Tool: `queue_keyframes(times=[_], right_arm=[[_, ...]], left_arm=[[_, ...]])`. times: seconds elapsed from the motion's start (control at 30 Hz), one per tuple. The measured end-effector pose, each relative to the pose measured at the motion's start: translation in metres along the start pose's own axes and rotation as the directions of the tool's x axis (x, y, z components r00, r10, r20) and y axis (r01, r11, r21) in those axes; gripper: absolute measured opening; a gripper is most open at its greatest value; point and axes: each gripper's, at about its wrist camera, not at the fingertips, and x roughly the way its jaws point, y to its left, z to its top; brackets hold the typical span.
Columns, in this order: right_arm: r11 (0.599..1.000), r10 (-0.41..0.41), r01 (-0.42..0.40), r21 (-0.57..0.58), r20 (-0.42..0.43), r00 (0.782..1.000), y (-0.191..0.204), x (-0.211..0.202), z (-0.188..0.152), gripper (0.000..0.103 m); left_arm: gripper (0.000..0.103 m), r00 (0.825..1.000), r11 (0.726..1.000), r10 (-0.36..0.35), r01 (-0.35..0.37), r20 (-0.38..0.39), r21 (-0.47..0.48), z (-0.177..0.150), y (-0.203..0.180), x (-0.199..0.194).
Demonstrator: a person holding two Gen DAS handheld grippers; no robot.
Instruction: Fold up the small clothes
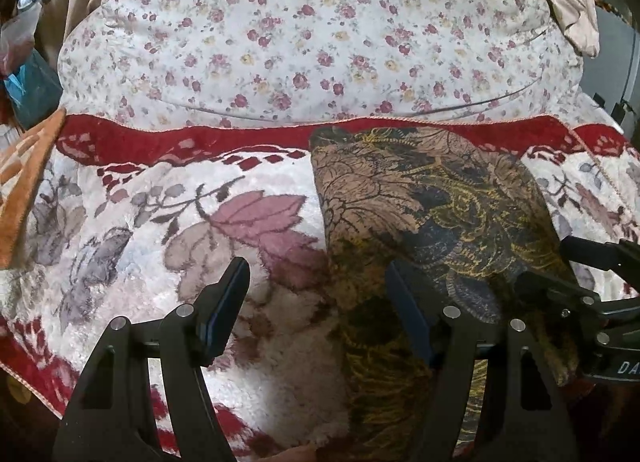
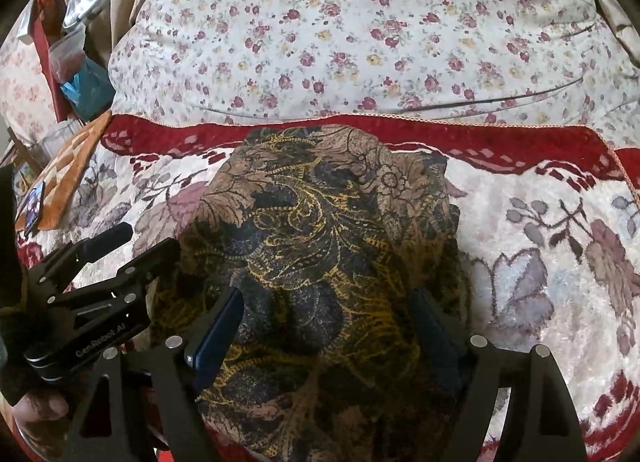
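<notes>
Two large fabrics are filling most of both views: a floral quilt [image 1: 304, 29] is lying at the far side, and a plush red-bordered blanket [image 1: 120, 221] is spreading under everything nearer. On that blanket the task's piece, a brown and dark garment [image 2: 320, 229] with yellow scrollwork, is lying as a long, narrow shape that is running from the red border down toward the cameras; it is looking already doubled, though I cannot tell how many layers it has. An orange patterned cloth [image 1: 28, 181] is sitting at the blanket's left edge, well apart from the garment.

The right gripper [image 2: 332, 322] is hovering over the garment's near part with its jaws standing wide; cloth is showing between the fingers, but the pads are not pressing on it. The left gripper [image 1: 320, 302] is also standing wide, straddling the garment's left edge, with its left finger over bare blanket and its right finger over the cloth. Nothing is being held by either.

The risks are lying in the next pinch, as I judge it. The deep pile may be getting caught along with the garment, so the blanket would be dragging up with it. A shallow pinch may be taking only the top layer, pulling the doubled cloth apart. The two grippers are also working close together and may be bumping.
</notes>
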Motion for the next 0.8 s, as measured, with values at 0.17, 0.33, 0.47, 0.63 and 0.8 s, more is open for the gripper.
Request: queue_keyframes(times=[0.17,0.33,0.47,0.63,0.8], right_arm=[[1.000,0.005,-0.005,-0.002,-0.010,1.000,-0.0002,0.0036,0.0004,0.082],[1.000,0.009,-0.009,0.001,-0.012,1.000,-0.0013,0.0039,0.0003,0.082],[1.000,0.009,-0.009,-0.002,-0.011,1.000,-0.0012,0.0038,0.0001,0.082],[1.000,0.011,-0.012,-0.006,-0.007,1.000,0.0029,0.0033,-0.0003,0.082],[1.000,0.012,-0.013,-0.009,-0.013,1.000,0.0039,0.0058,-0.0001,0.082]], left_arm=[[0.071,1.000,1.000,0.006,-0.006,0.009,0.007,-0.0003,0.0002,-0.0013],[0.071,0.999,0.999,0.042,-0.042,0.033,0.010,0.0009,0.0001,-0.0045],[0.071,0.998,0.999,0.047,-0.047,0.036,0.012,0.0015,0.0003,-0.0054],[0.071,0.998,0.999,0.039,-0.040,0.039,0.009,0.0016,0.0009,-0.0060],[0.071,0.998,0.999,0.039,-0.039,0.040,0.005,0.0020,0.0005,-0.0074]])
